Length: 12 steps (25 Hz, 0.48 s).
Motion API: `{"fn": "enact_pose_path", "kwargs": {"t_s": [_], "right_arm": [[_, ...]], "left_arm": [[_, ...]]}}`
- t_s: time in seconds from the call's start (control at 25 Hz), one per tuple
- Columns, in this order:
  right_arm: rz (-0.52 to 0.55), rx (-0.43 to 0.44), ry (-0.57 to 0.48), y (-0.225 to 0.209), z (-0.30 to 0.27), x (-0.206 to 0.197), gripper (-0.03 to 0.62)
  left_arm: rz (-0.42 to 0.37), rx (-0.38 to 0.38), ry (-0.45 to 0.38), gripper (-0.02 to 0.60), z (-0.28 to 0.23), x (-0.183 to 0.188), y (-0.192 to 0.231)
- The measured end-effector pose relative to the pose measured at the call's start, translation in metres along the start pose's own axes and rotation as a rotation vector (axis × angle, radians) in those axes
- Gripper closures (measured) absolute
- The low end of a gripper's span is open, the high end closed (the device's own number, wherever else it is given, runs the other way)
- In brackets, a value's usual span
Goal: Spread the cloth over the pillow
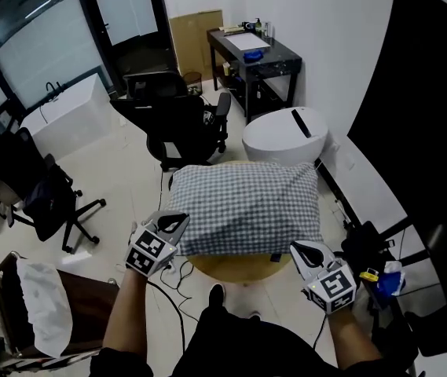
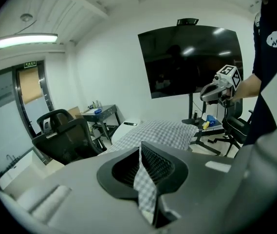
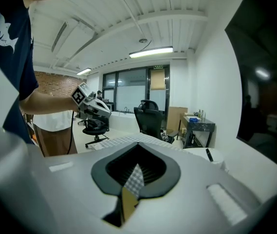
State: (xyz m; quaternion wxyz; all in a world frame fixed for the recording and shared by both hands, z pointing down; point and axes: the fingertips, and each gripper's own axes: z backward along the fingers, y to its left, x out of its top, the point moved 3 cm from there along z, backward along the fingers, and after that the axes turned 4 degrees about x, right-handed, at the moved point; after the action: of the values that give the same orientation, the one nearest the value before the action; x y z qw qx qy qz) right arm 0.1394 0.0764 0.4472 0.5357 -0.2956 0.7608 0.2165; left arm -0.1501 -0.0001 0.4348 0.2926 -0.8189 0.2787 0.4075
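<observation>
- Cloth [image 1: 247, 206]: soft grey-and-white gingham weave. It is draped as a plump rectangle with rounded corners over the pillow, which it hides from sight. The bundle lies on a round wooden table [image 1: 243, 272] and overhangs the rim on both sides.
- Left gripper [image 1: 177, 220]: smooth grey shell with ribbed black pads. Its jaws are clamped on the cloth's near left corner, with a fold of check pinched between them.
- Right gripper [image 1: 298, 250]: same build. Its jaws are pinched tight on the near right corner.
- Surroundings: a black office chair [image 1: 177, 120] stands just beyond the far left corner and a white rounded pod [image 1: 286, 136] just beyond the far right. Bare pale floor lies open to the left.
</observation>
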Motion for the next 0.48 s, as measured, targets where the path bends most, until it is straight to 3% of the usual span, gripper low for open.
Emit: {"fn": "enact_pose_path", "kwargs": {"t_s": [0.04,0.24,0.48], "right_arm": [[-0.002,0.005,0.001,0.002,0.005,-0.003,0.588],[-0.003,0.031,0.002,0.01,0.024,-0.016,0.588],[0.01,0.042,0.006,0.018,0.038,-0.025,0.588]], "left_arm": [[0.004,-0.001,-0.006,0.557,0.005,0.001,-0.011],[-0.009,-0.023,-0.006,0.557,0.023,-0.001,-0.064],[0.019,-0.04,-0.071,0.558,0.037,-0.008,-0.101]]}}
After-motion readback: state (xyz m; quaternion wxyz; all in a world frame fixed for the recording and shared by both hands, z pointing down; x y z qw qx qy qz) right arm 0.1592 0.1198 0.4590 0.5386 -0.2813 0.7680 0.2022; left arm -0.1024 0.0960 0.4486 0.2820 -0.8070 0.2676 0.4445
